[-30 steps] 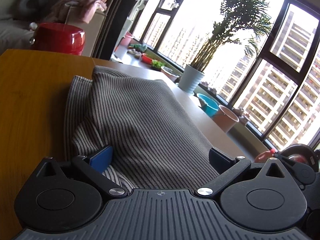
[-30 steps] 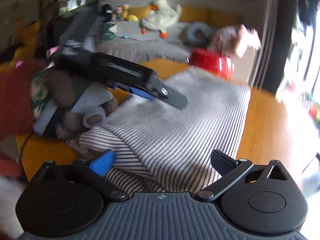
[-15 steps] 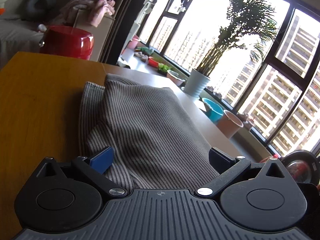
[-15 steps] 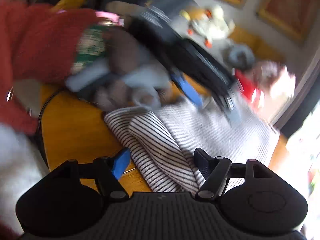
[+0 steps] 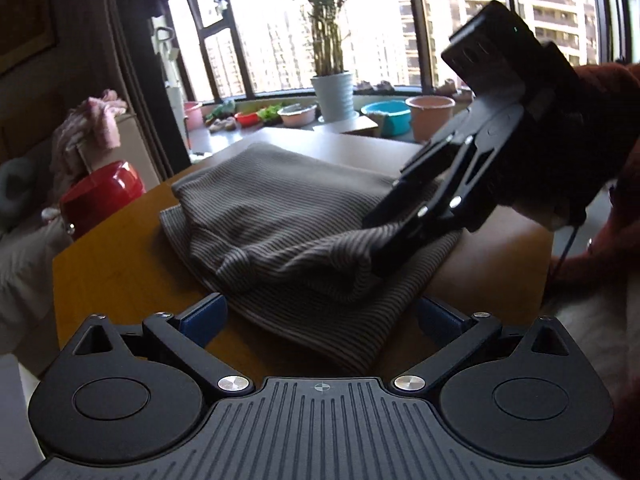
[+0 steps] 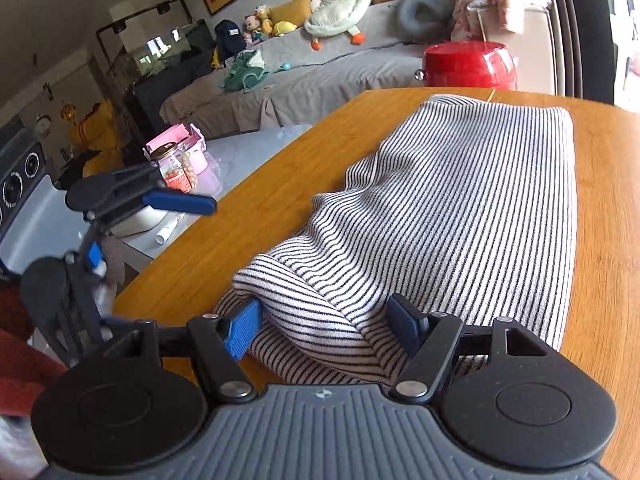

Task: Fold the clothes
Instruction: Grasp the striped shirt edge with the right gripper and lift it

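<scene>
Since the frame a second ago, my left gripper (image 5: 320, 316) has swung off the garment, and my right gripper (image 6: 324, 326) has come down onto its near end. In the right wrist view the blue pads (image 6: 243, 330) sit either side of a rolled lip of the striped garment (image 6: 460, 208); the jaws look partly closed around that roll, though I cannot tell whether they actually pinch it. The left gripper's jaws stand wide apart, holding nothing, low in its own frame with the garment's edge just beyond them.

That garment lies on the wooden table (image 6: 248, 216), running from lower centre toward the upper right of the right view. I judge the fold partly done: the cloth is doubled into a long band, one layer over another, but the near end is bunched and a ridge rises mid-length. It is a ribbed knit, soft and thick, with thin dark stripes on pale ground. Smoothing and at least one more fold seem left. A glossy red pot (image 6: 468, 68) stands past the far edge.
</scene>
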The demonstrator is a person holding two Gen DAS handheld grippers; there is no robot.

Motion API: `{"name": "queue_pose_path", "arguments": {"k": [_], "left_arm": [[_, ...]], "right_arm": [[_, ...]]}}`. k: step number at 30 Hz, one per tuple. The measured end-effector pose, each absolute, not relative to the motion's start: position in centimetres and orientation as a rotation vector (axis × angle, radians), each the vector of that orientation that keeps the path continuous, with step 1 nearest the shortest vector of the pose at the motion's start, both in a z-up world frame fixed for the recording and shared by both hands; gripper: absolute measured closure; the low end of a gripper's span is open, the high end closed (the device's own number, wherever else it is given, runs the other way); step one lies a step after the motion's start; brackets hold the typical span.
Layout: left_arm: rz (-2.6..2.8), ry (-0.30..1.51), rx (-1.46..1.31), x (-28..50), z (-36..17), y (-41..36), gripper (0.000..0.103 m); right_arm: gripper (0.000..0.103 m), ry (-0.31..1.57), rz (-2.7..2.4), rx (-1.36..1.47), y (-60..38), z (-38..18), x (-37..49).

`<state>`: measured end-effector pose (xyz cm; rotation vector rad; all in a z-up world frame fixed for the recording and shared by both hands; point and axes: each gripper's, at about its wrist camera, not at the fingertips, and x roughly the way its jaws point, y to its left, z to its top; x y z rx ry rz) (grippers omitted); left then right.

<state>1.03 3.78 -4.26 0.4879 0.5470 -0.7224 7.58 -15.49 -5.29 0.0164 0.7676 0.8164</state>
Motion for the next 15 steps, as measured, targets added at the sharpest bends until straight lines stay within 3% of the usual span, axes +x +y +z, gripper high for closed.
{"name": "queue_pose_path", "arguments": {"k": [4, 11, 15], "left_arm": [[-0.693, 0.592, 0.562, 1.9, -6.4, 1.7, 0.000], [-0.545, 0.586, 0.501, 4.1, -6.5, 2.5, 0.000], [-0.535, 0.579, 0.442, 4.4, -5.8, 3.1, 0.000]], "right_arm": [[0.033, 0.756, 0.814, 0.009, -15.5, -5.0, 7.3], [0.032, 0.843, 0.850, 0.319, -18.8, -5.2, 9.6], [0.025, 0.721, 0.797, 0.167, -18.3, -3.6, 8.1]]}}
